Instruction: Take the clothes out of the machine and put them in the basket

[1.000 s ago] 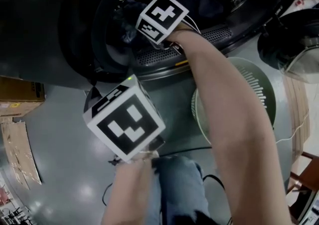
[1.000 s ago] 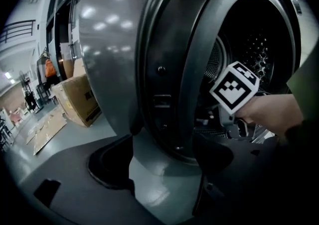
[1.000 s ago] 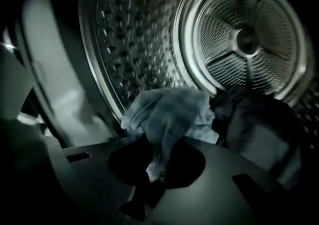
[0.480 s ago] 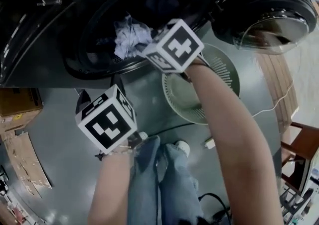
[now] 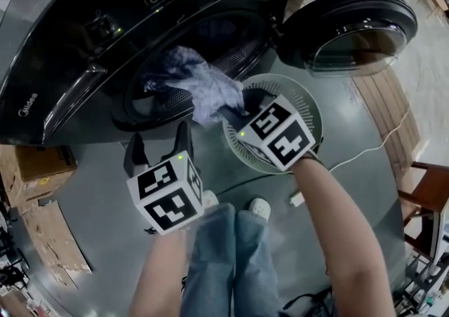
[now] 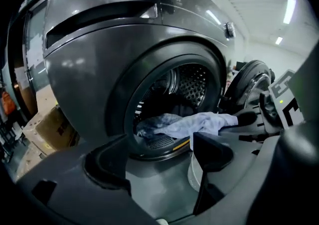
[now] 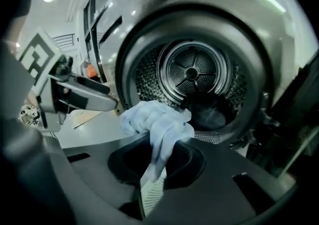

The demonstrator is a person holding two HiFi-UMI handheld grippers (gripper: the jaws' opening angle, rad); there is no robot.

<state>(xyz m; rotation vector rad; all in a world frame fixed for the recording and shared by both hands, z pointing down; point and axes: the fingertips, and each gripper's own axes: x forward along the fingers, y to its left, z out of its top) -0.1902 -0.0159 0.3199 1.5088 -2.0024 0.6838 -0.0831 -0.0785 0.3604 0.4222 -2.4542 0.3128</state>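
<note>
pinching one end of the pale blue garment (image 5: 203, 88) in the right gripper (image 5: 242, 111), jaws clamped narrow on the cloth, just over the rim of the basket (image 5: 313, 109) nearest the machine (image 5: 77, 63); draped back across the lower lip of the opening into the drum; to finish well, lift until the tail clears that lip, carry over the middle of the basket, then release; left gripper (image 5: 158, 144) empty, jaws wide apart, free to gather the tail; likely light, floppy, apt to snag
</note>
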